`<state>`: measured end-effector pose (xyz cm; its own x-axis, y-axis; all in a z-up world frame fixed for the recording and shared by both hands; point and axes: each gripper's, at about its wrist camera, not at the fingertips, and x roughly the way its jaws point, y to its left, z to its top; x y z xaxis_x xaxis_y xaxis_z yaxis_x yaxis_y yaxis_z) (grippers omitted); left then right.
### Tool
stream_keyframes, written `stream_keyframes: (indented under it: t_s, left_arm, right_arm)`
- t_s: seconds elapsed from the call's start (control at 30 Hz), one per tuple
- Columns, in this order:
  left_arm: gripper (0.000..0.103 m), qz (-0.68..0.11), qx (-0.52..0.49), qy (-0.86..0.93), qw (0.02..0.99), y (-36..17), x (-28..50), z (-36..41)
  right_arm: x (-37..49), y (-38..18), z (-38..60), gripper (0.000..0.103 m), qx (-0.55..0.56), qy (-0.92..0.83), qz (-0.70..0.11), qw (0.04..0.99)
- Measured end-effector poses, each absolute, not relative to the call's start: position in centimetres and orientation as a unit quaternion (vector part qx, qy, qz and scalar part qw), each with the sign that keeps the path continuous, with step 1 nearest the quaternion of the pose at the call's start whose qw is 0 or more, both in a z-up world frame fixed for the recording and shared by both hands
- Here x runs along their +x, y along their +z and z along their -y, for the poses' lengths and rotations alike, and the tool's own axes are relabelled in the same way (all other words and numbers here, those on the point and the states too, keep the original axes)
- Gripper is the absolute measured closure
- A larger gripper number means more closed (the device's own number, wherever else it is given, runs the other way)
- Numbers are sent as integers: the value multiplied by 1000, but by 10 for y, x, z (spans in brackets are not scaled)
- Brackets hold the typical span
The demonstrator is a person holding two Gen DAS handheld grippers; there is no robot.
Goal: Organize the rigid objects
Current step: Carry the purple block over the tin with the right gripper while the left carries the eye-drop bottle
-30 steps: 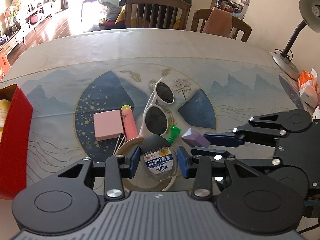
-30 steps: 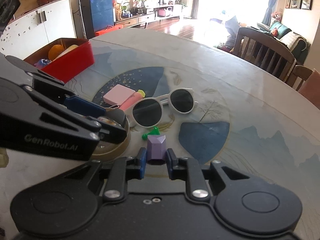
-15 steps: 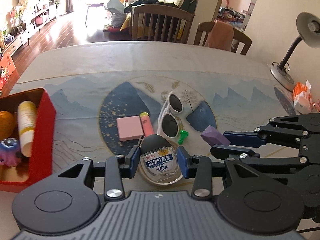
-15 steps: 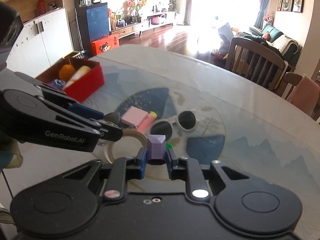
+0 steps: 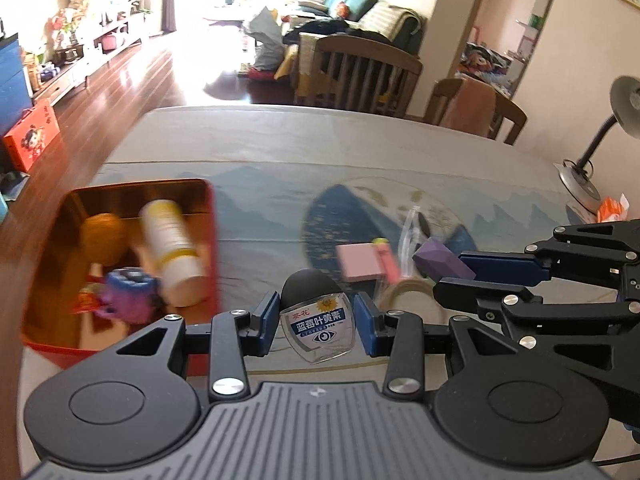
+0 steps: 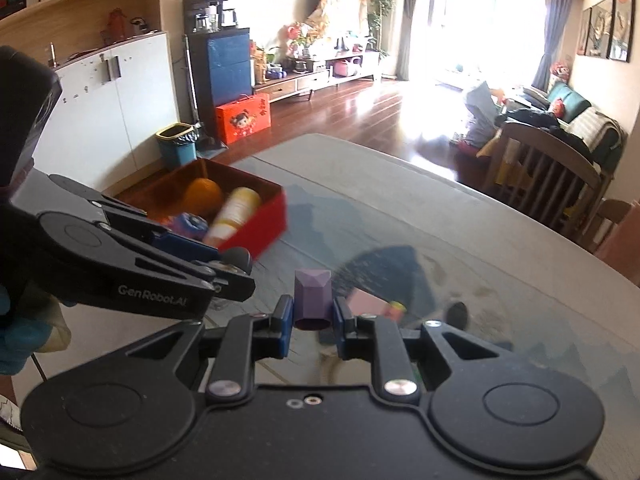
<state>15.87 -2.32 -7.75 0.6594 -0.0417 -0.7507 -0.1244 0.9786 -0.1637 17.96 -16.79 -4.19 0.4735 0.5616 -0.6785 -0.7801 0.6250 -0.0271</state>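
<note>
The table, covered by a cloth printed with blue mountains and a dark roundel, fills the middle of both views. On it, at about nine o'clock in the left wrist view, sits the red box, which holds an orange, a white and yellow bottle lying on its side and a purple toy. The left gripper has its blue pads closed against the sides of a small clear bottle with a black cap, held above the table just right of the box. At three o'clock the right gripper pinches a purple block, also clear of the cloth. Beyond them, blurred, lie a pink block, a pink tube, a tape ring and white sunglasses.
</note>
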Motion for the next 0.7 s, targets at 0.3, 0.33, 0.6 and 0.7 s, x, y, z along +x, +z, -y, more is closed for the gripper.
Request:
stream_keyframes:
  t_s: [0.3,0.33,0.6,0.7]
  left_arm:
    - [63,-409,-109,49,905,-75,134,-47]
    - [63,-409,-108,50,905,-76,132,-54]
    - [63,-414,-96,66,903,-84,134,-105]
    - [63,-420,-92,72,900,-90,144,-124]
  right_arm:
    - [166,-40,103,83,-172,408,-320,838]
    - [165,-41,96,83,-172,408,-321,837]
    - [159,-50,50,83,-171,408,-337,831]
    - [162,-56,34,83,-172,405,-348,828]
